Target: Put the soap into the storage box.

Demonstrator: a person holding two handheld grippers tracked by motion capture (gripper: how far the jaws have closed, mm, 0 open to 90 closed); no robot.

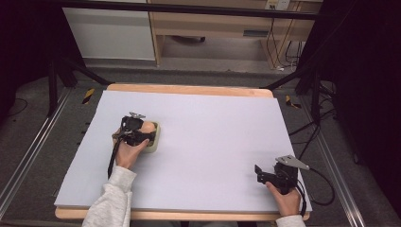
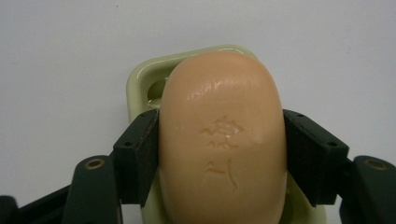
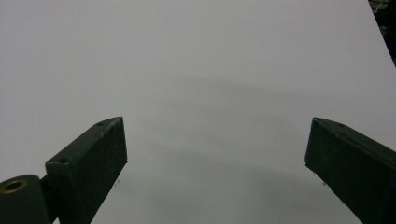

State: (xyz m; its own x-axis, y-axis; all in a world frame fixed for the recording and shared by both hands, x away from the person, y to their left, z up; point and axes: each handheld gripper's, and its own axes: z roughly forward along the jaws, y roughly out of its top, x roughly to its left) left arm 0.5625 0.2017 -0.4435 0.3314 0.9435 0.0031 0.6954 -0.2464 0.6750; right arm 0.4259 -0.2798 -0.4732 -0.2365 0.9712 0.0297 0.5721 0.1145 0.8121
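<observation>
Soap, a smooth peach-coloured oval bar [image 2: 223, 140] with marks pressed into its top, is squeezed on both long sides by the black pads of the left gripper [image 2: 223, 154]. The bar is seen over a pale green soap dish [image 2: 140, 81] with rounded corners, and it seems to sit in that dish, though it cannot be told whether it is lifted a little. From the high view, the dish [image 1: 155, 137] and the bar [image 1: 148, 126] are found on the left part of the big white sheet [image 1: 213, 142] that is laid over the wooden table [image 1: 189, 89]. The left gripper [image 1: 142, 135] is held over them by a hand in a grey sleeve [image 1: 111, 201]. The right gripper [image 1: 262, 176] is kept well apart, near the right front corner, with its jaws wide and nothing between them. The step in hand looks like the grabbing of the soap at the dish. If the bar is to be taken out next, a straight, slow lift is needed and the squeeze must be kept, because wet soap can be slippery. The dish may need to be watched so it is not dragged along.
</observation>
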